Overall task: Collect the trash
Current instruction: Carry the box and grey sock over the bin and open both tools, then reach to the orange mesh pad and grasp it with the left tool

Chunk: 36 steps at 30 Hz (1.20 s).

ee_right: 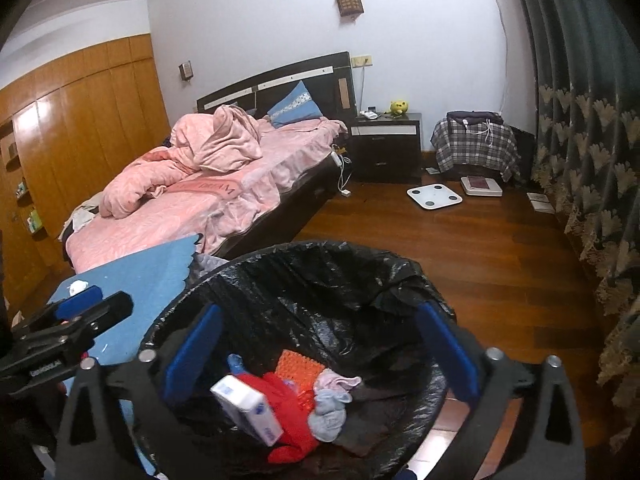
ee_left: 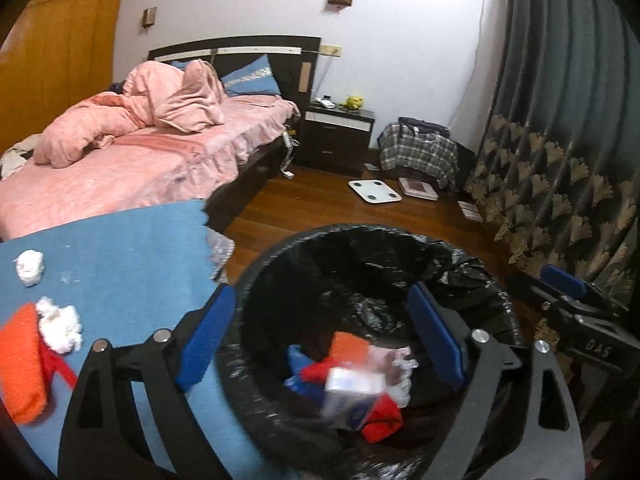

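A bin lined with a black bag stands on the wood floor below both grippers. Inside lie a white and blue box, red and orange wrappers and crumpled tissue. The box looks blurred in the left wrist view. My left gripper is open and empty over the bin. My right gripper is open and empty over the bin too. On the blue mat lie two white tissue wads and an orange item.
A bed with pink bedding stands to the left. A dark nightstand, a plaid-covered stool and two scales are at the back. A patterned curtain hangs at the right.
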Each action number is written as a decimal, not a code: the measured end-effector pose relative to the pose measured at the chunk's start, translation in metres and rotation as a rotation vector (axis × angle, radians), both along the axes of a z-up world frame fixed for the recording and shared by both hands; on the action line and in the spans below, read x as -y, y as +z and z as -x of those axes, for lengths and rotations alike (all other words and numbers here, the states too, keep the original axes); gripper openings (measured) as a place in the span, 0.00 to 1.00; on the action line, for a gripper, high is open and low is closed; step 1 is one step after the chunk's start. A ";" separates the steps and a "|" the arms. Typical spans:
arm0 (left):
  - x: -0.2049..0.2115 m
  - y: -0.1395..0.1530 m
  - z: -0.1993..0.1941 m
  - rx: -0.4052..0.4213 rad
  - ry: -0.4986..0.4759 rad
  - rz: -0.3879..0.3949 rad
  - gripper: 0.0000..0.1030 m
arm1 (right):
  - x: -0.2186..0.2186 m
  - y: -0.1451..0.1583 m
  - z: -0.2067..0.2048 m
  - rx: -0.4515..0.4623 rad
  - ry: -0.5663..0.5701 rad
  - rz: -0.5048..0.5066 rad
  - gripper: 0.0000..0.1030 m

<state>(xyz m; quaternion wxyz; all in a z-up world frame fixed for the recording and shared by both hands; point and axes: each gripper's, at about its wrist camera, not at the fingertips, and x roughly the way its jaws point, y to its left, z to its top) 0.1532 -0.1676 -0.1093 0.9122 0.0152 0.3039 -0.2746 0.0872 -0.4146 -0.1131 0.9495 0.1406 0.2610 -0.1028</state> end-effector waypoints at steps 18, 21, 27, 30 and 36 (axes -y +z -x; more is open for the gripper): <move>-0.142 -0.005 0.014 0.032 0.272 -0.102 0.87 | -0.118 0.006 -0.034 -0.014 0.242 0.014 0.94; -0.173 -0.007 0.018 0.035 0.341 -0.115 0.87 | -0.147 0.005 -0.042 -0.014 0.298 0.022 0.94; -0.236 -0.012 0.016 0.011 0.474 -0.130 0.87 | -0.207 0.000 -0.055 -0.014 0.410 0.046 0.94; -0.260 -0.018 0.012 -0.018 0.521 -0.118 0.87 | -0.233 -0.002 -0.060 -0.013 0.456 0.063 0.94; -0.284 -0.034 0.002 -0.079 0.543 -0.095 0.81 | -0.270 -0.008 -0.069 -0.026 0.520 0.090 0.94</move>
